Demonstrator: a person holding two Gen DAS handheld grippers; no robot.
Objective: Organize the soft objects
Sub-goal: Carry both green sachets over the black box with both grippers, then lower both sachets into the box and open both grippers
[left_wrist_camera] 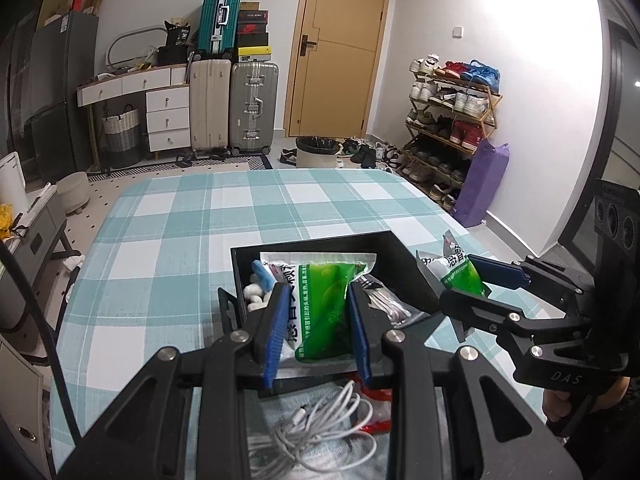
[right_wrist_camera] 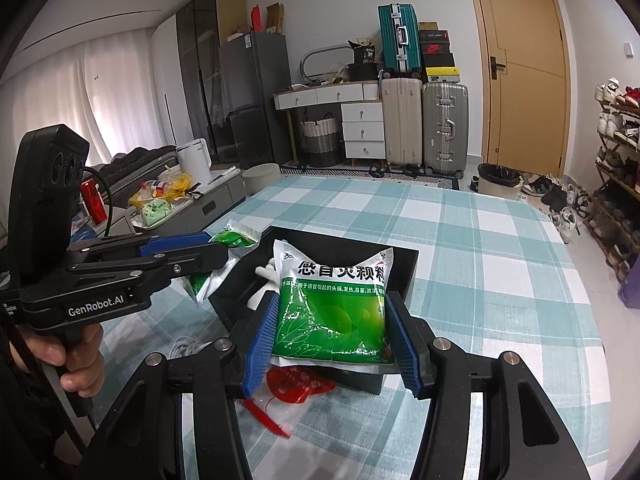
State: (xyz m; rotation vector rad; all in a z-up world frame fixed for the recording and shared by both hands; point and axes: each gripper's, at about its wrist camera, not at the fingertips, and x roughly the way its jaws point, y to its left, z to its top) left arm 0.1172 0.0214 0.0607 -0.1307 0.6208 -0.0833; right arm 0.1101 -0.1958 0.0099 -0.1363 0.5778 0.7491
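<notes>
Green-and-white medicine pouches, two seen: the left gripper (left_wrist_camera: 318, 320) pinches one pouch (left_wrist_camera: 326, 308) between its blue pads above the black box (left_wrist_camera: 316, 240); the right gripper (right_wrist_camera: 332, 340) clamps the other pouch (right_wrist_camera: 334, 308) over the same box. Box stands near the near edge of the checked tablecloth (left_wrist_camera: 180, 240). Beside it lie a white cable (left_wrist_camera: 320, 432) and a red-printed bag (right_wrist_camera: 298, 390).

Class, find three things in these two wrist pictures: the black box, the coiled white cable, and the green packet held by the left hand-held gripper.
black box (right_wrist_camera: 404, 268): right wrist view, inner right wall.
white cable (left_wrist_camera: 320, 432): left wrist view, middle of the coil.
green packet (left_wrist_camera: 326, 304): left wrist view, green printed face.
</notes>
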